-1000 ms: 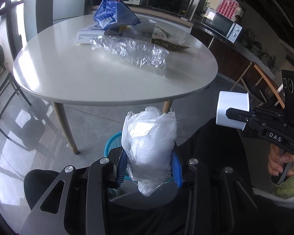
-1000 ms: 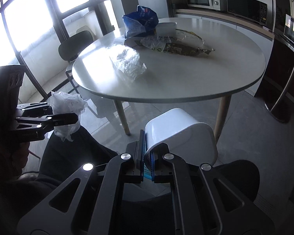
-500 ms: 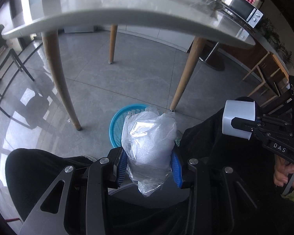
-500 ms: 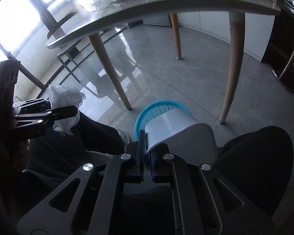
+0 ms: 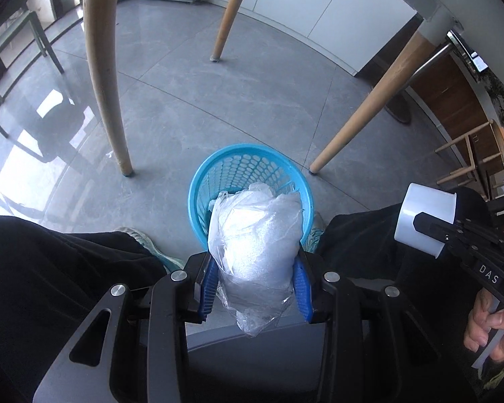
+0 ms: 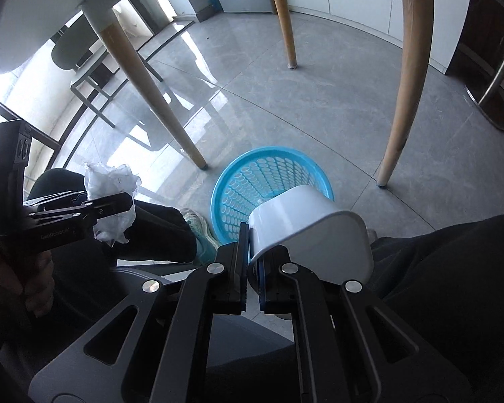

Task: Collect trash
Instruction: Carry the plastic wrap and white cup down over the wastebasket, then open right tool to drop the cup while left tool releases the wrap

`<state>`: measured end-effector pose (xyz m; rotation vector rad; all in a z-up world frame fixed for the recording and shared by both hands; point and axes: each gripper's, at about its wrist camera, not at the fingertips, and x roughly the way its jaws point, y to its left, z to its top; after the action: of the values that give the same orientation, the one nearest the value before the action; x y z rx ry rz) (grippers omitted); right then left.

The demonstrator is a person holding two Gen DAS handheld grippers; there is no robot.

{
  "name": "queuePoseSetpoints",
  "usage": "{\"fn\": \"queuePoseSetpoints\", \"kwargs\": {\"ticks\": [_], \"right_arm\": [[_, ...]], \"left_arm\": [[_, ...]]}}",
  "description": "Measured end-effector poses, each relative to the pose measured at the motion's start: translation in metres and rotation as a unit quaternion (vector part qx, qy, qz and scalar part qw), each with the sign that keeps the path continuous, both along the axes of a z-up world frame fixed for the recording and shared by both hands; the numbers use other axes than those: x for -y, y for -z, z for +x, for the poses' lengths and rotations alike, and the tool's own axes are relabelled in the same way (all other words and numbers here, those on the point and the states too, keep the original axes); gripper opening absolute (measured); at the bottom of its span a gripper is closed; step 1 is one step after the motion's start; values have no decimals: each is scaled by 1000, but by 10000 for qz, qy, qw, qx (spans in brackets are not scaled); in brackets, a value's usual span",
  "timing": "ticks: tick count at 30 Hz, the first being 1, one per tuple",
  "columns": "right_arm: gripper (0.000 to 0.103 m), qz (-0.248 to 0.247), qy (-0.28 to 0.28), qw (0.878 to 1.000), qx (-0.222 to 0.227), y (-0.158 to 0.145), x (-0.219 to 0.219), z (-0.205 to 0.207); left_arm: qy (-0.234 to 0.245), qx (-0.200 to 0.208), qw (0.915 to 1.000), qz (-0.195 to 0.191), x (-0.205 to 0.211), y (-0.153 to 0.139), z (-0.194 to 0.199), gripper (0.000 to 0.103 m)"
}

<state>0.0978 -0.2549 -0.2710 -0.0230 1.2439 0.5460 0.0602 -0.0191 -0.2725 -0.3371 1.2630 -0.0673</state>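
The left gripper point(image 5: 254, 282) clamps its blue pads on a crumpled wad of clear plastic wrap point(image 5: 255, 245), jaws partly apart around it. The right gripper point(image 6: 251, 278) pinches the thin rim of a white plastic cup point(image 6: 310, 235), jaws nearly together. Both point steeply down over a round blue perforated plastic basket point(image 5: 232, 168) on the grey tiled floor point(image 5: 252, 84), between wooden table legs point(image 5: 102, 67) and the person's dark-trousered knees point(image 5: 50, 258)

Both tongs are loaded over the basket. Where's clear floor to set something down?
Bare tile lies beyond the blue basket, between the table legs. The near side is crowded: shoes flank the basket, knees behind.
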Motion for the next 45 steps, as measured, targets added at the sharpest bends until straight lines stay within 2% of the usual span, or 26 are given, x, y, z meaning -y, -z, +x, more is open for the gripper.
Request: {"fn": "queuePoseSetpoints", "kwargs": {"ticks": [6, 12, 22, 32, 39, 45], "right_arm": [[4, -231, -121, 9994, -240, 27, -20, 15], [4, -502, -161, 9978, -403, 55, -36, 35], [4, -477, -83, 9953, -840, 99, -48, 57], [4, -394, 115, 9884, -1460, 155, -54, 82], [4, -263, 265, 9828, -1810, 187, -52, 94], [6, -389, 254, 9806, -1904, 202, -54, 99]], "left_arm": [[-35, -18, 10000, 52, -1, 15, 17, 37], [-129, -310, 9989, -314, -5, 43, 36, 37], [2, -590, 9981, -167, 0, 82, 67, 37], [182, -770, 9969, -43, 4, 119, 97, 38], [80, -986, 9948, -248, -2, 142, 110, 38], [63, -980, 9944, -380, -3, 146, 113, 40]]}}
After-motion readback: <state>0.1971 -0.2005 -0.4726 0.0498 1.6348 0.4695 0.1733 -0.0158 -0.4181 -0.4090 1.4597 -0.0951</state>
